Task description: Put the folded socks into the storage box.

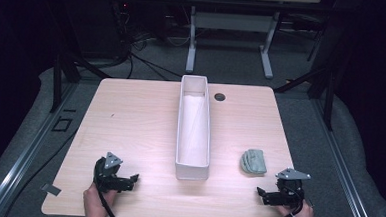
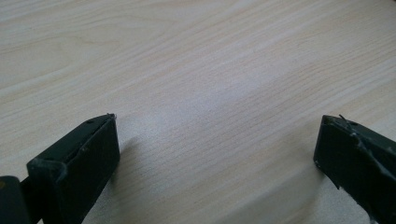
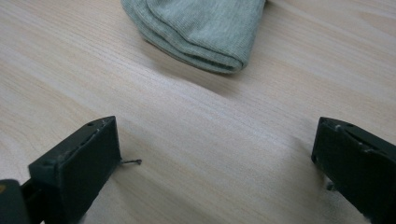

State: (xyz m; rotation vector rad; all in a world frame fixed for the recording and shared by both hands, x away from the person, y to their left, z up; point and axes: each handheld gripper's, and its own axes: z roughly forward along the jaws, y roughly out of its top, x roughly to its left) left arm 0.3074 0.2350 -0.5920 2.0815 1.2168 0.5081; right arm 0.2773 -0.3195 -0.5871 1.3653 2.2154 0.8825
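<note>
A folded grey-green cloth [image 1: 254, 161] lies on the wooden table [image 1: 130, 120], right of a long white bin [image 1: 194, 128]. My right gripper [image 1: 269, 195] rests near the front right corner, just in front of the cloth, jaws wide apart with nothing between them. In the right gripper view the cloth [image 3: 201, 28] lies ahead of the open gripper [image 3: 217, 149], apart from it. My left gripper [image 1: 127, 181] sits at the front left, open over bare wood. The left gripper view has its jaws spread wide, the gripper [image 2: 217, 149] empty.
The white bin stands lengthwise down the table's middle and looks empty. A dark round cable hole [image 1: 219, 97] sits beside its far end. Another desk [image 1: 235, 25] stands beyond the table. Dark floor surrounds the table.
</note>
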